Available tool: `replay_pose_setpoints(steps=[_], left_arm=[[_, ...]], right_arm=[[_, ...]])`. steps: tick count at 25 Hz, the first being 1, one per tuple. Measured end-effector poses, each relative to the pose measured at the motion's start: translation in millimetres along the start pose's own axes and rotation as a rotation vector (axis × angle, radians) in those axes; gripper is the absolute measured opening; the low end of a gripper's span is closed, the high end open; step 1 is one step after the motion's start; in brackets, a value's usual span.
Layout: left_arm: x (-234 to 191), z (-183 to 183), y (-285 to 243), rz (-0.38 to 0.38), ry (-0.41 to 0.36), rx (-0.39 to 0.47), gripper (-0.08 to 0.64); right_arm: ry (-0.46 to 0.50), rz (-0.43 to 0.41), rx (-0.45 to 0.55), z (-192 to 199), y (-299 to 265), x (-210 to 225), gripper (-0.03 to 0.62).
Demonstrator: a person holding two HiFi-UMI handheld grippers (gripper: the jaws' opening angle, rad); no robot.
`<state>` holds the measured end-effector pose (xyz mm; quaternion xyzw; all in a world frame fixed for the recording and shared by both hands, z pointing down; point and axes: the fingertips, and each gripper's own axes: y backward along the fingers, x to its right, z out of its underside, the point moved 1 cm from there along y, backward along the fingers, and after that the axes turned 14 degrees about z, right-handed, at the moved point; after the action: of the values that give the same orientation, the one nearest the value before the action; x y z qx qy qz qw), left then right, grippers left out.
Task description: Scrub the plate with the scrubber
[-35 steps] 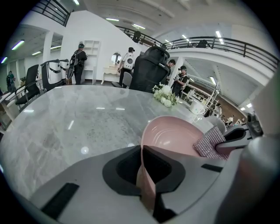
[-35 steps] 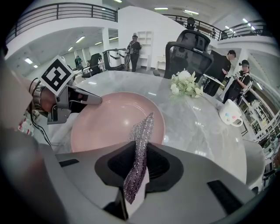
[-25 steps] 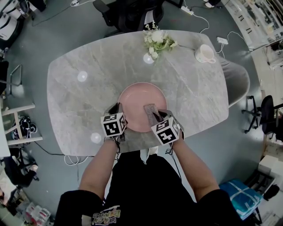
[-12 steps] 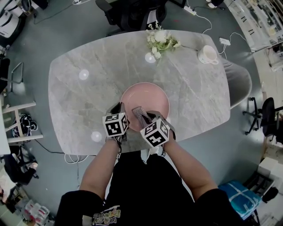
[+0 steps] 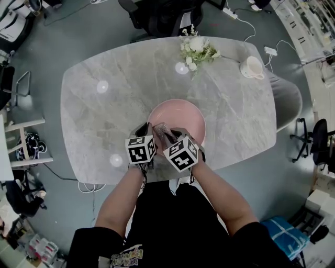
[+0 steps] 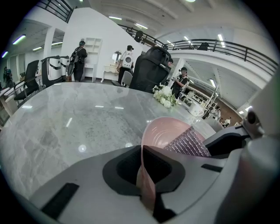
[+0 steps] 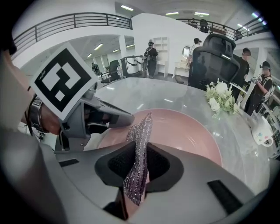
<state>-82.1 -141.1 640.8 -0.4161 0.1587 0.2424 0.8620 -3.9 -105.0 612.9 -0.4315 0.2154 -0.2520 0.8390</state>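
Observation:
A pink plate [image 5: 180,119] lies on the marble table [image 5: 94,115] near its front edge. My left gripper [image 5: 145,133] is shut on the plate's near-left rim; in the left gripper view the rim [image 6: 146,175] runs edge-on between the jaws. My right gripper [image 5: 170,137] is shut on a glittery silver-purple scrubber [image 7: 139,148]. The scrubber's free end [image 5: 161,129] rests on the plate's near-left part, close beside the left gripper [image 7: 103,114]. The plate [image 7: 188,131] fills the middle of the right gripper view.
A vase of white flowers [image 5: 198,51] stands at the table's far side, and a white cup [image 5: 252,67] at the far right. A black office chair [image 5: 157,15] is behind the table. People stand in the background of both gripper views.
My right gripper has dragged the scrubber leftward across the plate's near part, from its right side toward the left gripper. The left gripper has kept its hold on the rim.

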Motion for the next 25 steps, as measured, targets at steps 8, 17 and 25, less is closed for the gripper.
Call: replay_pose_setpoints(steps=[8, 17, 25], left_arm=[[-1, -1, -2, 0.01, -0.008, -0.004, 0.028], [-2, 0, -1, 0.014, -0.008, 0.001, 0.028], [-2, 1, -4, 0.011, -0.007, 0.002, 0.028]], right_arm=[[-0.006, 0.011, -0.029, -1, -21, 10, 0.078], [-0.015, 0.042, -0.055, 1, -34, 29, 0.078], [-0.071, 0.082, -0.066, 7, -40, 61, 0.078]])
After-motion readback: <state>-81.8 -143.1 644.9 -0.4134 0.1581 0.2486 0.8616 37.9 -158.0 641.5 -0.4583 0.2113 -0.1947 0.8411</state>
